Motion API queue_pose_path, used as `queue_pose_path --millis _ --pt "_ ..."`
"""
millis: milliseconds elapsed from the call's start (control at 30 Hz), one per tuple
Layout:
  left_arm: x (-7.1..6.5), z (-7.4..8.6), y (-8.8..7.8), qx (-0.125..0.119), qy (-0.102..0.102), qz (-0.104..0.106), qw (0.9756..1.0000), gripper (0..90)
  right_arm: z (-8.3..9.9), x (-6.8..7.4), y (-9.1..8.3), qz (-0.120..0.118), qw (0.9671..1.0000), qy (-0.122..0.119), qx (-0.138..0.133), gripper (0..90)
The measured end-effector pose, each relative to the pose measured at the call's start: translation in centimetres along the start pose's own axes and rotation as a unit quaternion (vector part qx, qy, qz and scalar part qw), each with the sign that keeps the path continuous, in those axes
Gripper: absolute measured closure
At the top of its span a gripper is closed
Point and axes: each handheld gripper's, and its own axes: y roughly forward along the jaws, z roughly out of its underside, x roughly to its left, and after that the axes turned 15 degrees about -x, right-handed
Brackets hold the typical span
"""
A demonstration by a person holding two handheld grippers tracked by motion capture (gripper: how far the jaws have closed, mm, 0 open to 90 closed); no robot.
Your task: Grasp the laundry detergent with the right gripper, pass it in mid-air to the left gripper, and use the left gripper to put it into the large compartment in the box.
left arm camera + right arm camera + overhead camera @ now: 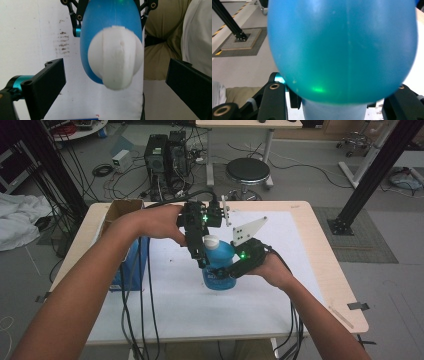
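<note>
**Cap between spread jaws, body clamped below**

The left gripper (200, 251) hangs over the bottle top with its jaws spread wide, one to each side of the white ribbed plastic cap (115, 57) and touching neither flank. In the left gripper view the cap faces straight up the line of those jaws, so the bottle's long axis runs almost along the gripper's own approach. The right gripper (234, 270) comes in from the side, lower down, its jaws pinching the rounded blue translucent plastic bottle (342, 50) across its belly. The bottle stands upright, or nearly so, near the middle of the white-covered wooden surface (175, 290); whether its base rests there or hangs just clear cannot be told. The left hand (160, 222) is the nearer to the cap, and closing on it looks like the coming move. A blue box (131, 265) stands at the surface's left edge, well apart.
</note>
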Motion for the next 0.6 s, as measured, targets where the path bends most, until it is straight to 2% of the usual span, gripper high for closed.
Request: queue_pose_path --millis 300,600 --pt "-0.2 -0.5 0.6 0.014 0.01 0.0 0.9999 2.8 -0.6 -0.2 1.0 -0.013 0.9999 0.0 0.001 45.0" --pt "-0.1 -0.9 1.2 0.024 0.017 -0.005 0.9995 2.8 -0.9 -0.2 1.1 -0.017 0.9998 0.0 -0.003 45.0"
